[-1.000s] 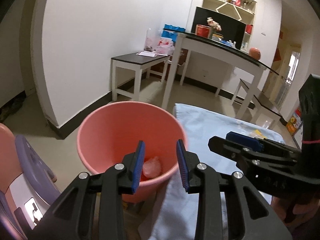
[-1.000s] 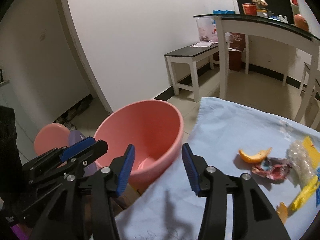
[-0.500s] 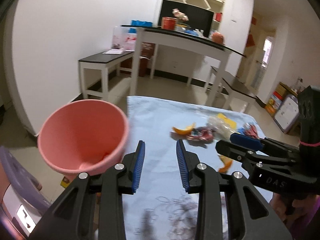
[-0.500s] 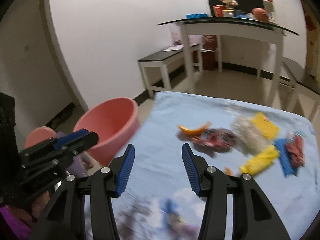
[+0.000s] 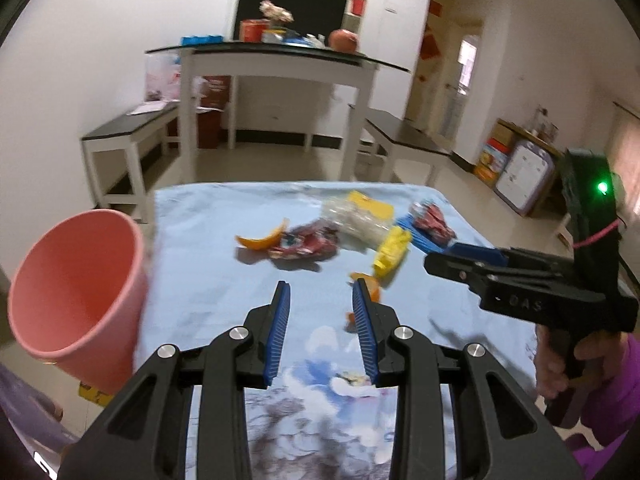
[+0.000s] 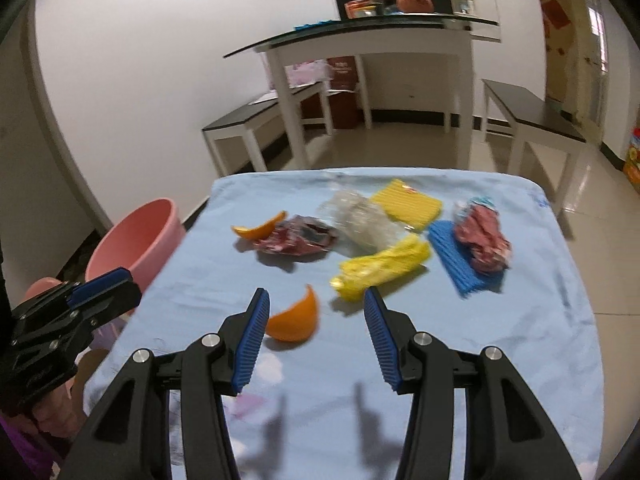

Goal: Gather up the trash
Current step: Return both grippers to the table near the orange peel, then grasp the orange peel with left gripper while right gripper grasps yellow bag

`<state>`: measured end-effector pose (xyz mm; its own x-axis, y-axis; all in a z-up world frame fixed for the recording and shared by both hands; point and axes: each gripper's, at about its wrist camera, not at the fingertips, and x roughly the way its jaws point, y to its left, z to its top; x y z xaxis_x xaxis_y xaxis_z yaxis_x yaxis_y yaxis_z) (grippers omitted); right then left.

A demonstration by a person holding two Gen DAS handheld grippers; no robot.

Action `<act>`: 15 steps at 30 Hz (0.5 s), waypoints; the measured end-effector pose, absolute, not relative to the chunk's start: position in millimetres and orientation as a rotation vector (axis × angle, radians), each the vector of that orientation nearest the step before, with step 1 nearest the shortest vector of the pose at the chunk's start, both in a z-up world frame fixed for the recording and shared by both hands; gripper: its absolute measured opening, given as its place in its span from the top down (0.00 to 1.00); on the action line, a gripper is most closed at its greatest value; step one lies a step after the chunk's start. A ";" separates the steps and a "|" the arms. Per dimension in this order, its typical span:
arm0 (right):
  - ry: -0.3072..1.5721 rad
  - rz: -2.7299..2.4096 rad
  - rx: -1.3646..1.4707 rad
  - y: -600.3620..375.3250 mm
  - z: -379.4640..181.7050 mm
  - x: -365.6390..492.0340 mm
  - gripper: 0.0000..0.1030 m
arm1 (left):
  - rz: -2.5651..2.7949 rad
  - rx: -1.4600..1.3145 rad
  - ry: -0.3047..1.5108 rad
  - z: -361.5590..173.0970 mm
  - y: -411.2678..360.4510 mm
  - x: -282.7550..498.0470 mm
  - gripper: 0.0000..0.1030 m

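Note:
A pink bin (image 5: 76,292) (image 6: 136,240) stands at the left edge of a table with a light blue cloth (image 5: 208,248) (image 6: 520,340). Trash lies on the cloth: an orange peel (image 6: 296,318) just ahead of my right gripper, another peel (image 6: 258,229), a red crumpled wrapper (image 6: 296,238), clear plastic (image 6: 360,220), a yellow wrapper (image 6: 380,268), a yellow card (image 6: 408,204), a blue card (image 6: 460,264) and a red wrapper (image 6: 482,238). My left gripper (image 5: 320,308) is open and empty above the cloth. My right gripper (image 6: 316,320) is open and empty; it also shows in the left wrist view (image 5: 472,260).
A tall white table with a dark top (image 5: 280,56) and low benches (image 5: 128,128) (image 6: 532,112) stand behind on the tiled floor. A pink and purple stool (image 6: 40,292) is by the bin. Boxes (image 5: 516,168) lean on the right wall.
Both grippers swung right, away from the bin and over the cloth, closer to the scattered trash. Both stayed open and empty.

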<state>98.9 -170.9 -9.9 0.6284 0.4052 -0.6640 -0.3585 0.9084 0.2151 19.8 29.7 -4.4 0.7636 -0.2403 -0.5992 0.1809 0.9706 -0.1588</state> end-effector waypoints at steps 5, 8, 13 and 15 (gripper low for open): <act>0.798 0.402 0.093 -188.4 -18.5 101.1 0.53 | -0.310 -0.033 0.713 -19.7 1.4 34.9 0.68; 0.806 0.390 0.097 -193.4 -21.4 101.7 0.53 | -0.348 0.014 0.735 -29.5 -15.3 44.6 0.68; 0.824 0.376 0.106 -197.1 -25.3 105.5 0.53 | -0.370 0.069 0.774 -46.9 -29.3 63.2 0.68; 0.829 0.373 0.109 -198.7 -26.5 107.4 0.53 | -0.370 0.086 0.791 -53.5 -31.1 70.4 0.68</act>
<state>107.4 -198.7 -26.5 0.6146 0.3648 -0.6994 -0.2808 0.9298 0.2381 70.4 -31.1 -53.5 0.6426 -0.2928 -0.7080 0.3564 0.9323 -0.0621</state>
